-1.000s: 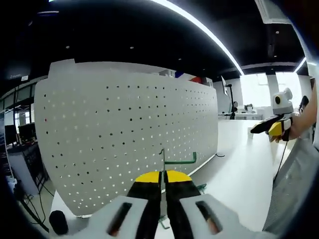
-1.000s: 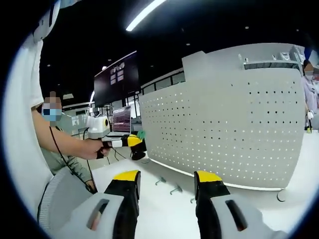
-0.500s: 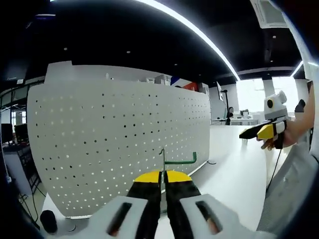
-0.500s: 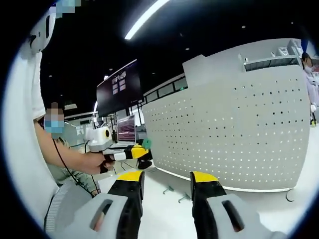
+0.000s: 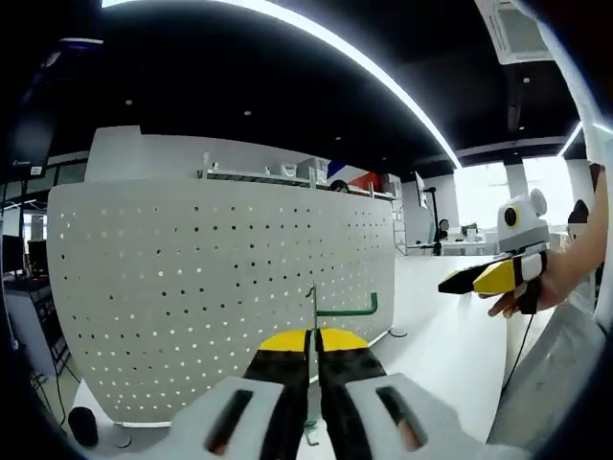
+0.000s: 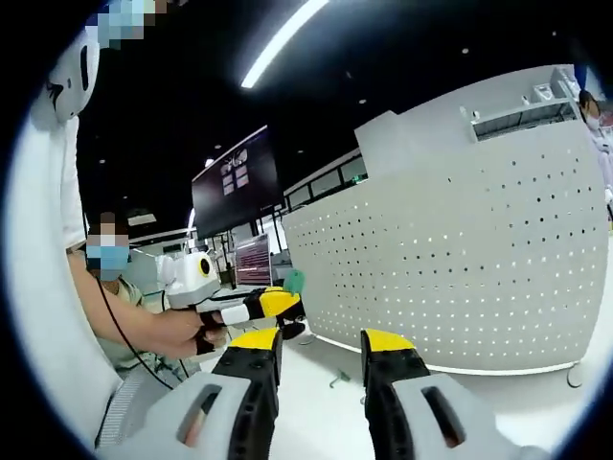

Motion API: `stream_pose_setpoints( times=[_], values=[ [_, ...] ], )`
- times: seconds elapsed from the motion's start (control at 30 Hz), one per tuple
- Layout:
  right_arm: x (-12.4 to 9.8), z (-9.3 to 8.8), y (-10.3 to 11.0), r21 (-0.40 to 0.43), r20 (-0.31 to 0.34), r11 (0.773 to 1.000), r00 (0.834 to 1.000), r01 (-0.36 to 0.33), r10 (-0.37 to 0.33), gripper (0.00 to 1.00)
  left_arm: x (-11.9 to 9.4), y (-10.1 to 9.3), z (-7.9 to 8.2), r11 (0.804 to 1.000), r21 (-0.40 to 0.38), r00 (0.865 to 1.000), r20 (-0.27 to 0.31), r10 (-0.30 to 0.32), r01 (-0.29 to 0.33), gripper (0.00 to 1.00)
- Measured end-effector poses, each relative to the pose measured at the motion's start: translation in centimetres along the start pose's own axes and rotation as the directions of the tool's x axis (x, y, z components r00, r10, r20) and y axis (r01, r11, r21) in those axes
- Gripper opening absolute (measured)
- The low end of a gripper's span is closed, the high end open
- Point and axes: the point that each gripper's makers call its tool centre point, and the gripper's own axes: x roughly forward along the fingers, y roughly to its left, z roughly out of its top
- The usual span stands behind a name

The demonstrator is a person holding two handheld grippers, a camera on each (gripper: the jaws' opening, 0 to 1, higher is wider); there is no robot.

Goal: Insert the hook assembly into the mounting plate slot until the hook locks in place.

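The white perforated mounting plate (image 5: 211, 287) stands upright on the table ahead of my left gripper (image 5: 313, 337). That gripper is shut on a green hook (image 5: 347, 309) by its thin upright wire, and the hook's arm points right, short of the plate. In the right gripper view the same plate (image 6: 469, 259) rises at the right, and my right gripper (image 6: 318, 341) is open with nothing between its jaws. The left gripper (image 6: 268, 305) shows there in a person's hand with the green hook (image 6: 295, 280) at its tip. The right gripper (image 5: 484, 277) also appears at the right of the left gripper view.
A loose metal hook (image 6: 337, 380) lies on the white table (image 6: 316, 402) before the plate's foot. A person's arm (image 6: 124, 316) and white shirt are at the left. A dark wall screen (image 6: 235, 177) hangs behind. A small black object (image 5: 82, 425) sits by the plate's left end.
Both views have shifted with the hands. In the left gripper view the right gripper appears larger and further left. The right jaws stand slightly closer together. The hook stays clamped.
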Motion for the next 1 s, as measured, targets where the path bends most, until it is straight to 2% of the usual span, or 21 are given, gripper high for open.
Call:
stream_pose_setpoints(
  times=[0.2,0.23,0.5,0.63,1.0],
  values=[
    [0.7,0.2,0.7,-0.013,0.001,1.0,1.0,-0.016,0.016,0.3,0.5,-1.7,0.6,1.0,0.005,1.0,0.011,-0.012,0.012,0.01],
    [0.8,0.5,0.7,0.014,0.023,1.0,1.0,-0.015,0.015,0.3,0.5,-1.9,0.6,1.0,-0.005,1.0,0.016,-0.019,0.019,0.02],
    [1.3,0.6,1.2,0.021,0.028,0.999,0.999,-0.023,0.023,0.29,0.5,-4.0,1.0,0.999,-0.014,0.999,0.038,-0.038,0.038,0.02],
    [1.6,0.7,1.5,0.021,0.03,0.999,0.999,-0.03,0.029,0.27,0.6,-4.5,1.2,0.999,-0.021,0.998,0.044,-0.04,0.041,0.02],
    [2.9,2.3,1.7,0.041,0.084,0.998,0.996,-0.04,0.037,0.21,0.9,-6.3,1.4,0.997,-0.026,0.996,0.049,-0.071,0.072,0.02]
  ],
)
